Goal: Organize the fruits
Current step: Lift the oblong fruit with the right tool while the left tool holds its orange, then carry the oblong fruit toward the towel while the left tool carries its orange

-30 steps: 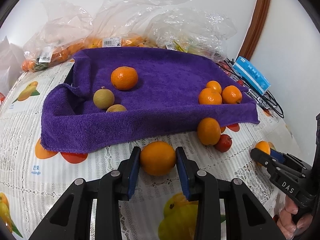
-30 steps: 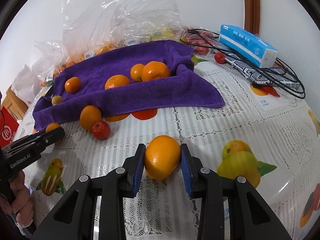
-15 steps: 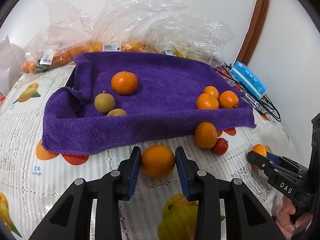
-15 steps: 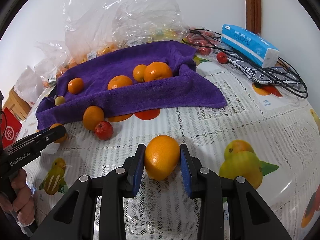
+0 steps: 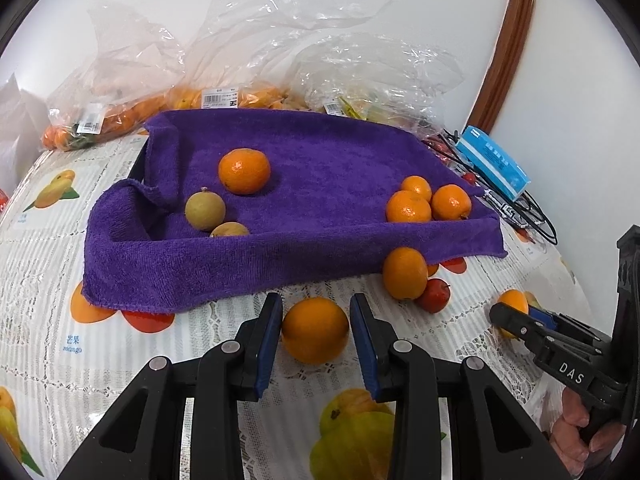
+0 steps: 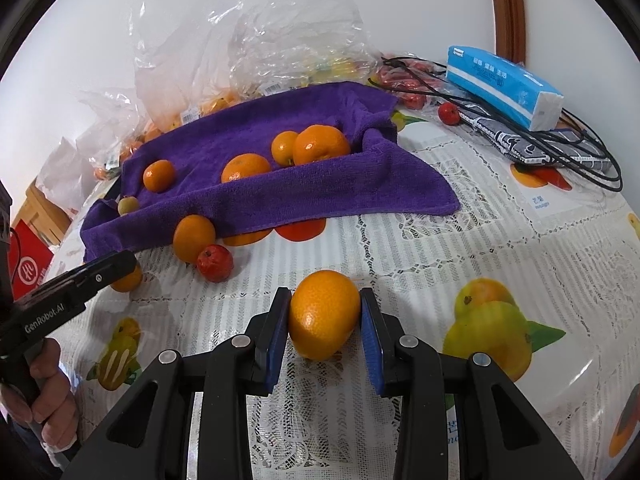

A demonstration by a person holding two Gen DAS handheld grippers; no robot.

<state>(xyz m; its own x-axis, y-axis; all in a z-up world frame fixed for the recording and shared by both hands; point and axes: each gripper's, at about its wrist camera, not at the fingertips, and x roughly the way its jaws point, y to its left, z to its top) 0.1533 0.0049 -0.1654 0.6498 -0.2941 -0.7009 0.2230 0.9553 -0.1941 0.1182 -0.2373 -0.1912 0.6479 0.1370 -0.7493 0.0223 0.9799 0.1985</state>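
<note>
Left claw [image 5: 315,330] pinching an orange [image 5: 315,330] just in front of the purple towel [image 5: 320,168], low over the lace-covered surface [image 5: 48,264]. Right claw [image 6: 325,322] pinching a second orange [image 6: 325,320], well apart from the towel. On the towel several mandarins; beside its edge one more orange [image 5: 405,273] touching a small red fruit [image 5: 434,295].

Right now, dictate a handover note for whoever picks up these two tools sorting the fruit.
Left tool: shut on the first orange.
Right tool: shut on the second orange.
Done: the purple towel already holds four oranges and two brownish fruits.
Left: place both gripped oranges, probably on the towel, then the loose orange and small red fruit by its front edge.
</note>
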